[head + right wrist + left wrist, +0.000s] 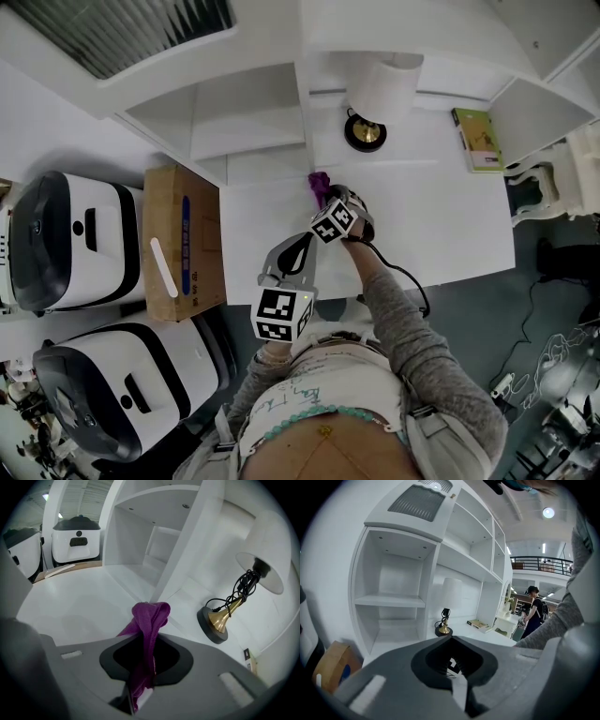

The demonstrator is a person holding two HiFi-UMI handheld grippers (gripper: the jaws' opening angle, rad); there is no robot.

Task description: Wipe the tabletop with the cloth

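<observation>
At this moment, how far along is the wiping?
Done: the cloth is picked up, pinched in the shut right gripper. In hand: it is held over the tabletop near the lamp. Left: the wiping itself; no wiped patch shows. The left gripper is shut and empty.

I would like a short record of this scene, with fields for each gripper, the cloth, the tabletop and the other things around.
Left gripper: jaws together, empty, held near the person's body, off the tabletop
Right gripper: shut on the purple cloth
Cloth: bunched, sticking out past the jaws; contact with the tabletop unclear
Tabletop: white
On the tabletop: lamp at the back; green book at the back right
Left of the table: cardboard box
</observation>
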